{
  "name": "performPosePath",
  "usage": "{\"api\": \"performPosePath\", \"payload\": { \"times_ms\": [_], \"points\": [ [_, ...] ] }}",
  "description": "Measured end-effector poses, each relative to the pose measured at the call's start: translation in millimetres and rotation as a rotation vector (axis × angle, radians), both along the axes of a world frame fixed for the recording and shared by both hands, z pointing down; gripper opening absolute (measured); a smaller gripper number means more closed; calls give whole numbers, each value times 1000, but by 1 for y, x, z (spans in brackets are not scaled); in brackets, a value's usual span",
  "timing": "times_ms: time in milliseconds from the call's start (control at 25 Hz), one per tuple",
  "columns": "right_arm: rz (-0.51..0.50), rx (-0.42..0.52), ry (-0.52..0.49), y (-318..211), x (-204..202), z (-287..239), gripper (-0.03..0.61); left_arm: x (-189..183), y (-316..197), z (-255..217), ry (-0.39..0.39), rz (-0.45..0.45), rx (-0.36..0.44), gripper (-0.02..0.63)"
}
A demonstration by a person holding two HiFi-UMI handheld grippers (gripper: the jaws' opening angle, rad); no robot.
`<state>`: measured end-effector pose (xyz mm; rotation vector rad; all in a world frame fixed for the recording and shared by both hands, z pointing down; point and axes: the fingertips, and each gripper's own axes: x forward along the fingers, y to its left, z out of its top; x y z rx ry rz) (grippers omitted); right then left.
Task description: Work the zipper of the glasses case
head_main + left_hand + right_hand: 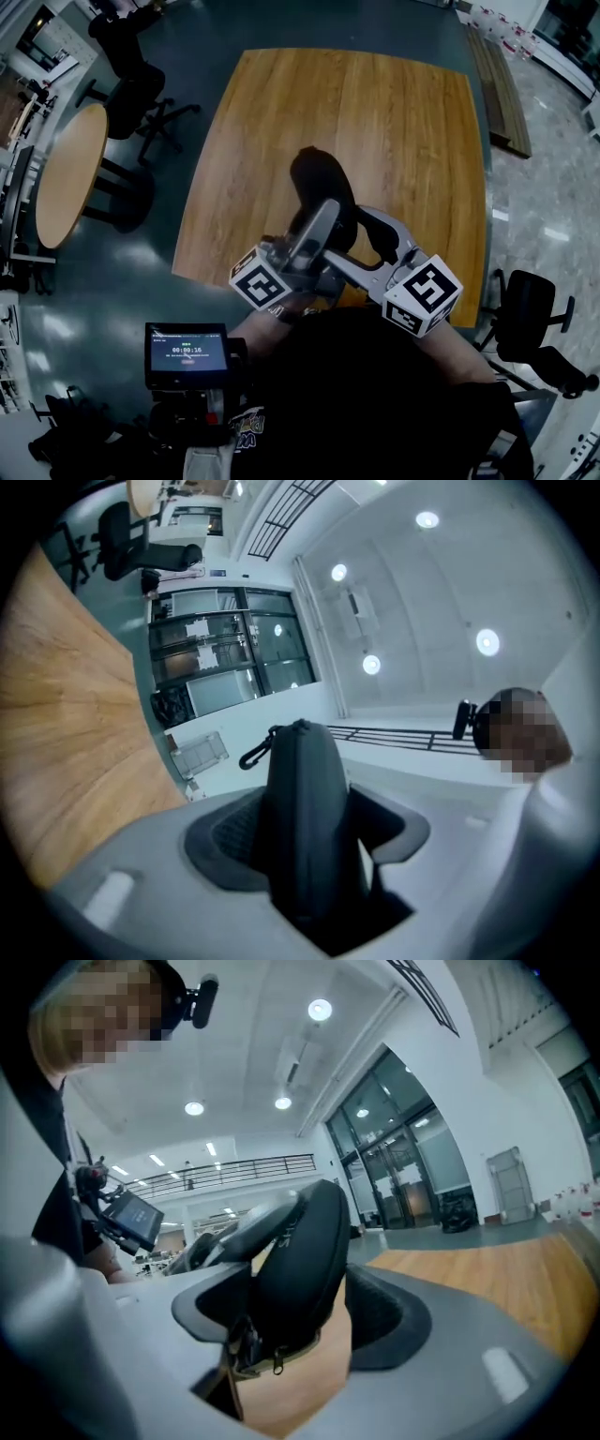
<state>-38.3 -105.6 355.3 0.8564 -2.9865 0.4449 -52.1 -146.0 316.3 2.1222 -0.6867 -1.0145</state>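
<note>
A black glasses case [317,183] is held up in the air over the wooden table [403,122]. My left gripper [326,223] is shut on it; in the left gripper view the case [305,808] stands upright, pressed between both pads, with a small black clip [253,753] at its far end. My right gripper [361,242] is open around the case's near end. In the right gripper view the case [302,1251] leans against the left pad, with a gap to the right pad [389,1321]. The zipper pull [274,1364] hangs at the case's lower edge.
A round table [70,173] and a black office chair [136,94] stand at the left. Another black chair [534,319] is at the right, and a wooden bench [497,84] at the far right. A small screen [187,352] sits near the person's body.
</note>
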Motion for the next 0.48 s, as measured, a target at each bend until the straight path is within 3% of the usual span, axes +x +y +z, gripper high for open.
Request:
{"api": "performPosePath", "payload": {
  "times_ms": [40, 160, 320, 400, 480],
  "points": [
    [-12, 11, 1, 1, 0, -1, 313, 2, 0, 0, -8, 12, 1, 259],
    [-98, 8, 22, 3, 6, -1, 306, 10, 4, 1, -77, 104, 17, 258],
    [-314, 18, 125, 12, 20, -1, 277, 22, 20, 11, -212, 384, 37, 270],
    [-431, -5, 155, 18, 24, -3, 271, 29, 31, 8, -218, 541, 55, 270],
    [-499, -52, 150, 19, 27, -6, 265, 32, 37, 3, -214, 604, 75, 299]
  ]
}}
